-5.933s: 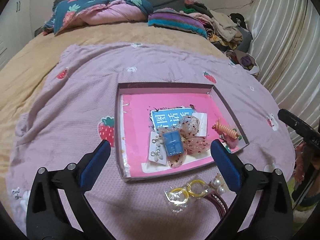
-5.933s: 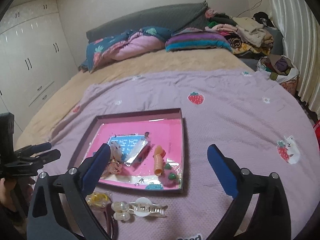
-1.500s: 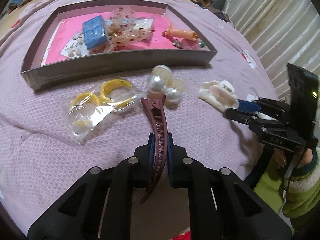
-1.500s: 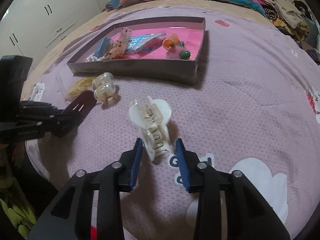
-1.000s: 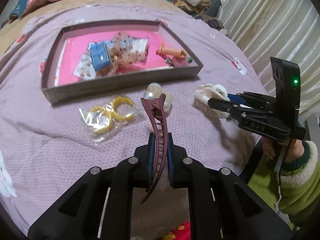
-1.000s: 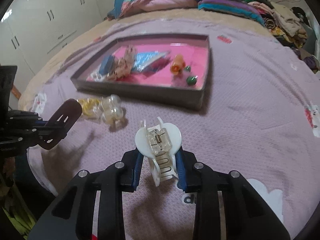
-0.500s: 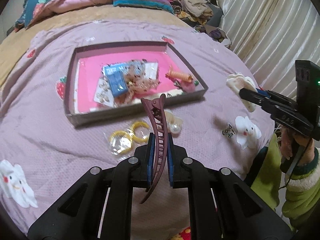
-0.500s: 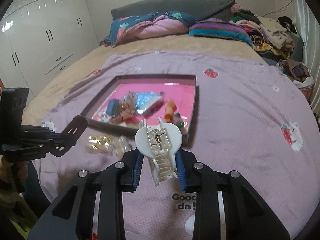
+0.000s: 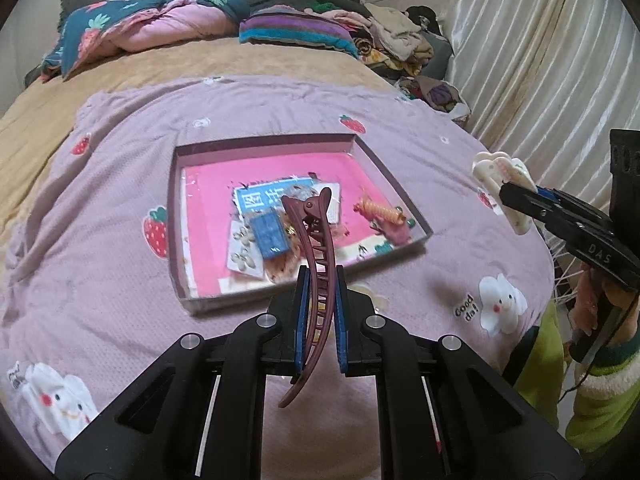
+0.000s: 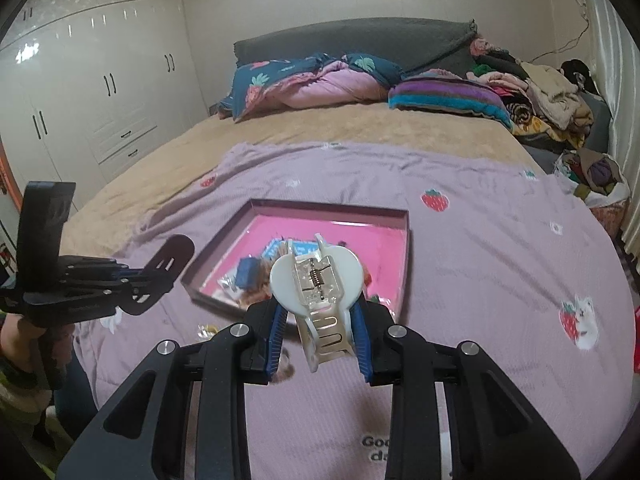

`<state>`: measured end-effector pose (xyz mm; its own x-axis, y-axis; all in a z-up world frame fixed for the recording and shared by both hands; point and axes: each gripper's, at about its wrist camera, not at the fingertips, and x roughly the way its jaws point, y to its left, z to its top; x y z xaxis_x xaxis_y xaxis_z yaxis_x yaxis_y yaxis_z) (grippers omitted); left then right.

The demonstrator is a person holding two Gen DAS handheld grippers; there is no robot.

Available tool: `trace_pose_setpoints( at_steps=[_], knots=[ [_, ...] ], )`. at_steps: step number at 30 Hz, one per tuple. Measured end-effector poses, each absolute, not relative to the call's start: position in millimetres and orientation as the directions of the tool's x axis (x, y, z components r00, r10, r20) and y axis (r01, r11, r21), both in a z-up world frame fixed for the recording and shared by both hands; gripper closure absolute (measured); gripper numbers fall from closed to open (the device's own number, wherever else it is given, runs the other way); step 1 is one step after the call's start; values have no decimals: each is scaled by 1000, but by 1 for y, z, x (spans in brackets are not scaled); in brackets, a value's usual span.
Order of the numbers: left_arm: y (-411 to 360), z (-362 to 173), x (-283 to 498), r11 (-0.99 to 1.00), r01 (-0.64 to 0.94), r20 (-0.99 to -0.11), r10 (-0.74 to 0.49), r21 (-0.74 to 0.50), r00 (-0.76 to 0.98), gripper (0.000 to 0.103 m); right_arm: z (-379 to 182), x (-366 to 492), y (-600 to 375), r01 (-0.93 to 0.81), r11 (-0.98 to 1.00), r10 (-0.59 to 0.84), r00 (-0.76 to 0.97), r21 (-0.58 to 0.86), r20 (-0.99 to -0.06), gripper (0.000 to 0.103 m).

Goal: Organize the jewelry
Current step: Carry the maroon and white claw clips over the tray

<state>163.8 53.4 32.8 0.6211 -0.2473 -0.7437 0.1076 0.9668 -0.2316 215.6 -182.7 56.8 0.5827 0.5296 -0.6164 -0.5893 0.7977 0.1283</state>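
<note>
The left claw [image 9: 318,312] is clamped tight on a maroon beak hair clip [image 9: 316,264], held above the lilac blanket [image 9: 100,264] just short of the shallow box [image 9: 180,280]. The right claw [image 10: 320,332] grips a white claw clip [image 10: 320,280], also in the air. The box's pink floor holds a blue packet [image 9: 270,236] and an orange spiral tie [image 9: 378,210].

Bed [image 10: 360,136] lying under a lilac blanket [image 10: 500,240], grey headboard [image 10: 352,40] rising behind it, white wardrobe [image 10: 88,92] standing left of it, pale curtains [image 9: 540,60] hanging on its right, clothes pile [image 10: 540,96] sitting beside the headboard.
</note>
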Motion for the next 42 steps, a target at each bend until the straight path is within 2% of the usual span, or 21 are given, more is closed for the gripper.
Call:
trace_pose_setpoints(
  at_steps=[18,42],
  knots=[
    [90,23,208,978,31,-753,-179,-206,633,98,66,253,-135,-602,783,557,568,155,-607,75],
    [95,-29,240,974,1,-802,-186,-226,568,98,-6,297,-111,-555,818,480,513,152,-712,75]
  ],
)
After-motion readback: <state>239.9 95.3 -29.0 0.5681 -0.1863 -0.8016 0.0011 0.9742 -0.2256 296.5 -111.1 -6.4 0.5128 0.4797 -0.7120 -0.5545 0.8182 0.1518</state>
